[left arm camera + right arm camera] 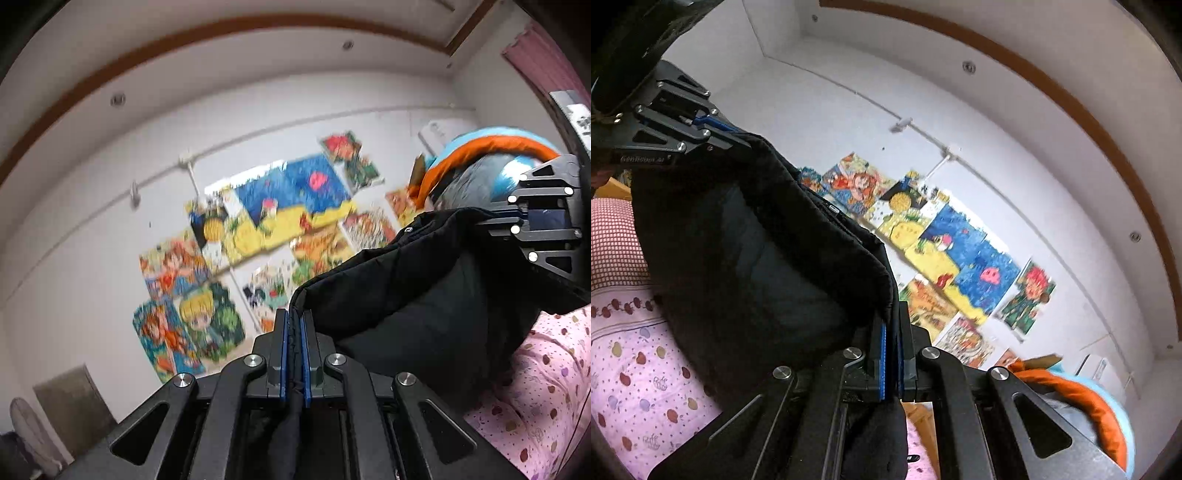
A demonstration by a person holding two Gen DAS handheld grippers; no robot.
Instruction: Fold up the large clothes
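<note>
Here both grippers (294,332) (892,332) pinch black garment (406,295).

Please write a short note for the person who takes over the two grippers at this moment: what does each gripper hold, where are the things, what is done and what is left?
Left gripper: shut on an edge of the black garment.
Right gripper: shut on another part of the same edge.
The garment hangs between both grippers, held up above the pink patterned bedsheet.
An orange and blue item lies at the side, untouched.
Done: both edges are gripped and raised.
Left: no fold is visible yet; probably lay the garment flat on the bedsheet and fold it.
</note>
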